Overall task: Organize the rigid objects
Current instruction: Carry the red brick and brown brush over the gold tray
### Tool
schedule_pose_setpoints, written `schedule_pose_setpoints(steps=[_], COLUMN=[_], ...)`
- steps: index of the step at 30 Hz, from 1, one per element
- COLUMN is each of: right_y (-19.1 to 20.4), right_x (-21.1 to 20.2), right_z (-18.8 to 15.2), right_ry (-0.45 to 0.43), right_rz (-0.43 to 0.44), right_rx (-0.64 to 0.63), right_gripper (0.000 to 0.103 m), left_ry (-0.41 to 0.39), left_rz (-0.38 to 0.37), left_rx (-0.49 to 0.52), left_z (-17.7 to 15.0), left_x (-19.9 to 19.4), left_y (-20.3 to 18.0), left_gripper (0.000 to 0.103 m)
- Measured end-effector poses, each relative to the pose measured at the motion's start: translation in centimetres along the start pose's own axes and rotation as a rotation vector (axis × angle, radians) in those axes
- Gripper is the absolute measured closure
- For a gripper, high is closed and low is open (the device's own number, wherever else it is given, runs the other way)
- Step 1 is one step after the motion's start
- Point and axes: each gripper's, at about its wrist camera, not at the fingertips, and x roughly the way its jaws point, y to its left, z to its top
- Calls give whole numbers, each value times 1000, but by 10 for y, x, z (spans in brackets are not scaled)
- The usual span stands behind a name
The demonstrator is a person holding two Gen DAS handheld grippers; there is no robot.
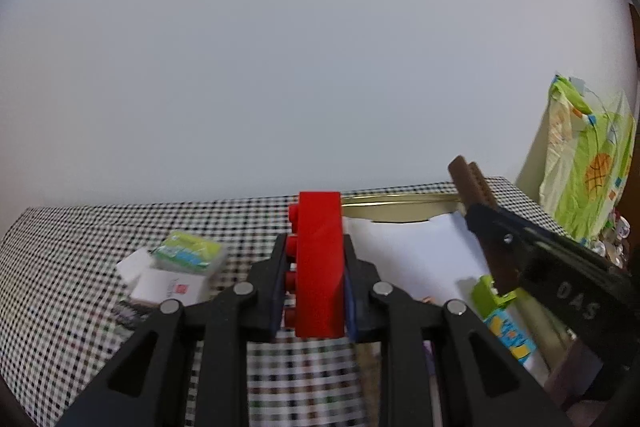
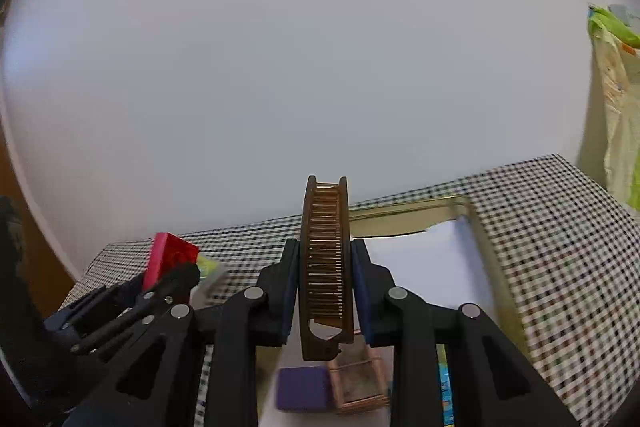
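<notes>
While left tool (image 1: 318,267) clamps red brick (image 1: 320,259), right tool (image 2: 326,287) clamps comb (image 2: 325,267).

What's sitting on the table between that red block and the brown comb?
In the left wrist view, between the red block and the brown comb, lies white paper inside a gold-rimmed tray.

Left tool (image 1: 318,267) clamps a red brick (image 1: 319,267) (studs leftward) above checkered cloth (image 1: 80,267).

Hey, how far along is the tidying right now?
Midway. Done: a purple block and other pieces already lie in the gold-rimmed tray. In hand: the left gripper clamps a red brick, the right gripper a brown comb. Left: boxes on the checkered cloth.
</notes>
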Motion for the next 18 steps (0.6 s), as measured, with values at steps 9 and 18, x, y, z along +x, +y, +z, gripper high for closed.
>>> schedule_pose_setpoints(steps=[9,18], right_y=[-29,-47], right_x=[4,18], right_z=[8,4], right_ry=[47,149], right_rz=[-65,-163], right_rx=[48,58], right_gripper=[75,75], left_ry=[68,217], left_rz=[-48,-38], left_rx=[55,110], left_z=[10,10], left_x=[10,36], left_y=[-39,-66], left_gripper=[81,81])
